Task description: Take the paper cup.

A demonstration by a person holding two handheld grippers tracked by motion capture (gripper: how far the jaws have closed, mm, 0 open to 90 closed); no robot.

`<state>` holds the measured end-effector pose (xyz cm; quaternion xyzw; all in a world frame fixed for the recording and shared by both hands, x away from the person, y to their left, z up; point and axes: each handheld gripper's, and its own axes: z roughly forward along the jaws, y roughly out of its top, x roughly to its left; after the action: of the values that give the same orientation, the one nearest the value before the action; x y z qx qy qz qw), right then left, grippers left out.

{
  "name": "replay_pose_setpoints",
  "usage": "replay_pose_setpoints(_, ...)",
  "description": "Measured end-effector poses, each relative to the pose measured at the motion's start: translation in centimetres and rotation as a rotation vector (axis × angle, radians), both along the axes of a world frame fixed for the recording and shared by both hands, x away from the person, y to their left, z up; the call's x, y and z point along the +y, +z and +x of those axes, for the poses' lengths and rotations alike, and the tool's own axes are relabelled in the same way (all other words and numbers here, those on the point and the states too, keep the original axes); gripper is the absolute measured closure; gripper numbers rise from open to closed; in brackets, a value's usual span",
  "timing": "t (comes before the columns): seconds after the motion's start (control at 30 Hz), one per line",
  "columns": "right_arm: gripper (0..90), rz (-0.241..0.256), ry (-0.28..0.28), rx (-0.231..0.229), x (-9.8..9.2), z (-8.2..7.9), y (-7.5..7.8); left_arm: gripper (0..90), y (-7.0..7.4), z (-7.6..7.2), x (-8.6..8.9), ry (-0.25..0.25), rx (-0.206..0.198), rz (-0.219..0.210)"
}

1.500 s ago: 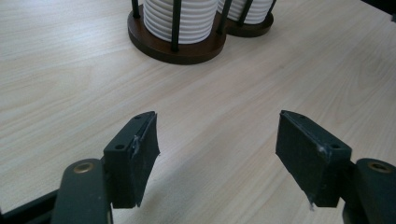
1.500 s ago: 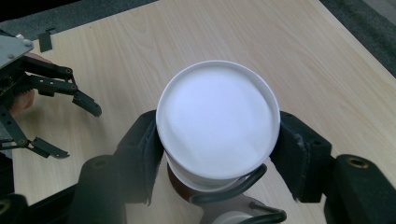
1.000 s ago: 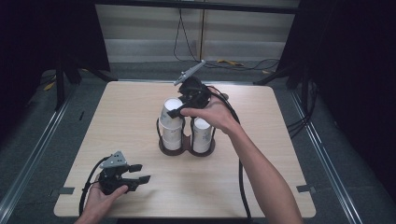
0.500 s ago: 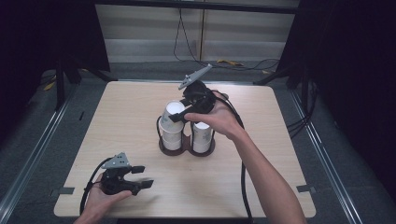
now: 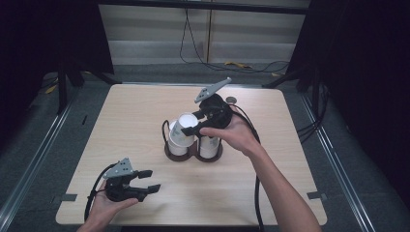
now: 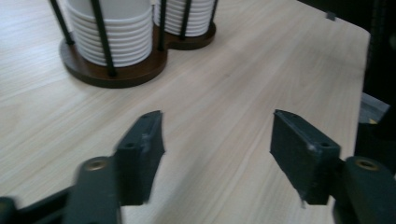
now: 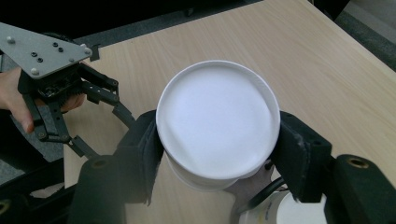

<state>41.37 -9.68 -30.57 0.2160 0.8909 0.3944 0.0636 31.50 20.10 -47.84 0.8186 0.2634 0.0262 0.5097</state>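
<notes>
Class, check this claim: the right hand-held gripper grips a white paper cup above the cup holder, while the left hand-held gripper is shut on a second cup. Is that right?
Not quite. The left hand-held gripper is open and holds nothing, as the left gripper view shows. The right hand-held gripper does grip a white paper cup above the cup holder.

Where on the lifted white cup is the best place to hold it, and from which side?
Across the side wall just below the closed base, one jaw on each opposite side. The white cup is upside down and tapered, and the right claw already clamps it that way in the right gripper view, above the cup holder. Its round wall offers no better face.
</notes>
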Motion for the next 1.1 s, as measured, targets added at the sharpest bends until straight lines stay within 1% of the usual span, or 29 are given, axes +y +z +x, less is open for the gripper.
replay_pose_setpoints(0.03, 38.0, 0.007, -0.002, 0.006, -0.1, -0.2, -0.2, 41.4, 0.0, 0.0, -0.1, -0.006, -0.002, -0.012)
replay_pose_setpoints(0.1, 38.0, 0.012, -0.004, 0.013, -0.3, -0.4, -0.6, 43.1, 0.1, -0.2, -0.3, -0.024, -0.009, -0.031)
replay_pose_setpoints(0.13, 38.0, 0.012, -0.004, 0.013, -0.3, -0.4, -0.6, 43.1, 0.1, -0.2, -0.3, -0.024, -0.009, -0.031)
replay_pose_setpoints(0.17, 38.0, 0.018, -0.005, 0.022, -0.6, -0.6, -1.4, 44.9, 0.2, -0.5, -0.6, -0.039, -0.017, -0.03)
replay_pose_setpoints(0.23, 38.0, 0.01, -0.007, 0.03, -0.6, -1.0, -1.8, 49.9, 0.3, -0.5, -0.9, -0.059, -0.019, -0.019)
replay_pose_setpoints(0.27, 38.0, 0.01, -0.007, 0.03, -0.6, -1.0, -1.8, 50.9, 0.3, -0.5, -0.9, -0.059, -0.019, -0.019)
replay_pose_setpoints(0.3, 38.0, 0.009, -0.002, 0.03, -0.6, -1.3, -2.2, 52.5, 0.4, -0.5, -1.1, -0.059, -0.006, -0.029)
replay_pose_setpoints(0.33, 38.0, 0.012, 0.001, 0.034, -0.6, -1.4, -2.4, 52.9, 0.4, -0.4, -1.1, -0.054, -0.004, -0.039)
replay_pose_setpoints(0.37, 38.0, 0.012, 0.001, 0.034, -0.6, -1.4, -2.4, 51.9, 0.4, -0.4, -1.1, -0.054, -0.004, -0.039)
replay_pose_setpoints(0.4, 38.0, 0.012, -0.001, 0.047, -0.7, -1.7, -2.8, 52.7, 0.4, -0.4, -1.0, -0.041, -0.031, -0.045)
replay_pose_setpoints(0.43, 38.0, 0.011, -0.001, 0.05, -0.8, -1.8, -3.1, 53.3, 0.5, -0.3, -1.0, -0.036, -0.035, -0.057)
replay_pose_setpoints(0.47, 38.0, 0.018, 0.001, 0.057, -0.9, -1.9, -3.3, 53.0, 0.6, -0.3, -0.9, -0.033, -0.043, -0.052)
replay_pose_setpoints(0.53, 38.0, 0.026, 0.001, 0.066, -1.0, -2.0, -3.7, 52.8, 0.7, -0.2, -1.0, -0.03, -0.047, -0.059)
replay_pose_setpoints(0.57, 38.0, 0.029, 0.002, 0.071, -1.1, -2.1, -3.9, 51.5, 1.0, -0.1, -1.0, -0.017, -0.046, -0.046)
replay_pose_setpoints(0.63, 38.0, 0.032, 0.002, 0.078, -1.3, -2.3, -4.2, 49.7, 1.3, -0.1, -1.1, -0.02, -0.052, -0.074)
replay_pose_setpoints(0.67, 38.0, 0.036, 0.0, 0.079, -1.3, -2.4, -4.3, 46.8, 1.3, -0.1, -1.1, -0.02, -0.052, -0.074)
replay_pose_setpoints(0.7, 38.0, 0.039, 0.007, 0.081, -1.4, -2.5, -4.5, 45.3, 1.7, 0.0, -1.4, -0.03, -0.037, -0.084)
replay_pose_setpoints(0.73, 38.0, 0.041, 0.009, 0.087, -1.4, -2.6, -4.6, 42.9, 1.7, 0.0, -1.4, -0.03, -0.037, -0.084)
replay_pose_setpoints(0.77, 38.1, 0.044, 0.011, 0.087, -1.4, -2.7, -4.8, 38.8, 2.0, 0.2, -1.8, -0.039, -0.024, -0.073)
replay_pose_setpoints(0.83, 38.1, 0.057, 0.011, 0.101, -1.5, -3.1, -5.1, 32.7, 2.2, 0.5, -2.3, -0.04, -0.016, -0.072)
replay_pose_setpoints(0.87, 38.1, 0.057, 0.011, 0.101, -1.5, -3.1, -5.1, 29.6, 2.2, 0.5, -2.3, -0.04, -0.016, -0.072)
replay_pose_setpoints(0.9, 38.1, 0.069, 0.015, 0.105, -1.6, -3.4, -5.3, 27.3, 2.8, 1.0, -2.8, -0.058, -0.023, -0.065)
replay_pose_setpoints(0.93, 38.1, 0.069, 0.015, 0.105, -1.6, -3.4, -5.3, 23.4, 2.8, 1.0, -2.8, -0.058, -0.023, -0.065)
replay_pose_setpoints(0.97, 38.1, 0.083, 0.017, 0.118, -1.8, -3.7, -5.6, 23.4, 2.9, 1.1, -2.8, -0.063, -0.026, -0.083)
replay_pose_setpoints(1.0, 38.1, 0.089, 0.016, 0.121, -1.9, -3.8, -5.7, 22.2, 3.0, 1.2, -2.8, -0.061, -0.026, -0.098)
replay_pose_setpoints(1.03, 38.2, 0.095, 0.016, 0.121, -2.0, -3.9, -5.9, 21.3, 3.0, 1.3, -3.0, -0.057, -0.023, -0.123)
replay_pose_setpoints(1.1, 38.2, 0.112, 0.011, 0.129, -2.3, -4.1, -6.4, 19.5, 3.0, 1.3, -3.3, -0.06, -0.032, -0.12)
